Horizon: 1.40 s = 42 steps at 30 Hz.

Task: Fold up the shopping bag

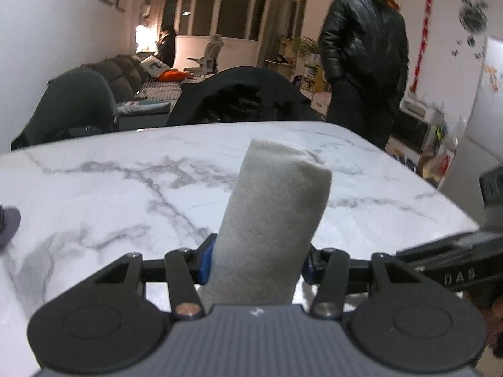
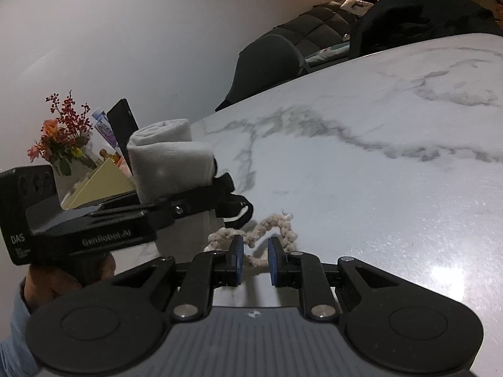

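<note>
Left hand-held gripper (image 1: 259, 259): its blue-padded fingers (image 1: 206, 262) are pinched on the folded shopping bag, gripping the roll at its lower end.
Right hand-held gripper (image 2: 255, 259): fingers parted with a gap between them; a loop of rope handle lies in that gap, and I cannot tell whether the pads touch it.
Shopping bag (image 1: 276, 216): pale grey-white cloth rolled into a thick bundle, raised clear of the marble surface and pointing away from the left hand-held gripper, tilted slightly.
Rope handle (image 2: 264, 229): beige braided cord, trailing from below the shopping bag down onto the surface, just right of the bag in the right wrist view.
Surface (image 1: 94, 194): white marble with grey veins, under and beyond the shopping bag.
Person (image 1: 364, 59): in a black jacket, standing past the far edge of the surface, right of the shopping bag.
Flowers (image 2: 61, 132): red and orange bunch, behind the shopping bag by the wall.
</note>
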Each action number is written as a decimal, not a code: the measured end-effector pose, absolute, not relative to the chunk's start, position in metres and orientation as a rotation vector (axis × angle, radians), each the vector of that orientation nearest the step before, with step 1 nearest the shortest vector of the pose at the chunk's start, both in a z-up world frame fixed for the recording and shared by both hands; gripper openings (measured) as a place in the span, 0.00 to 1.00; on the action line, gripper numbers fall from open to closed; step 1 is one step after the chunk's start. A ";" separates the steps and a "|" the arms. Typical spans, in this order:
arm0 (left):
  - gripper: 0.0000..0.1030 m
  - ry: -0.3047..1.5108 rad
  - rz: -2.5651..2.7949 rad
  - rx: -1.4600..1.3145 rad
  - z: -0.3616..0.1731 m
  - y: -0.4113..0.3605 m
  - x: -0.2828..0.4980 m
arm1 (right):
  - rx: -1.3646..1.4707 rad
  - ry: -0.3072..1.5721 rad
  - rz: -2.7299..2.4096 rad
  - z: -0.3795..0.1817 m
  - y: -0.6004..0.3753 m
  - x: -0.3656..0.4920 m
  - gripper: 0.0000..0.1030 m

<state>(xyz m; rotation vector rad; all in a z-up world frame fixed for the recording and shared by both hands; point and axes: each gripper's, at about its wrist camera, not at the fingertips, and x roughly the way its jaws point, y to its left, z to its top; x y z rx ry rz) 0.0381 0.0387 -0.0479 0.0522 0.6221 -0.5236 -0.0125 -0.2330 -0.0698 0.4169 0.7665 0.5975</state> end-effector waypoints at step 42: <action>0.46 0.655 -0.627 -0.070 -0.060 0.056 0.052 | 0.058 0.814 0.576 -0.056 -0.182 -0.008 0.18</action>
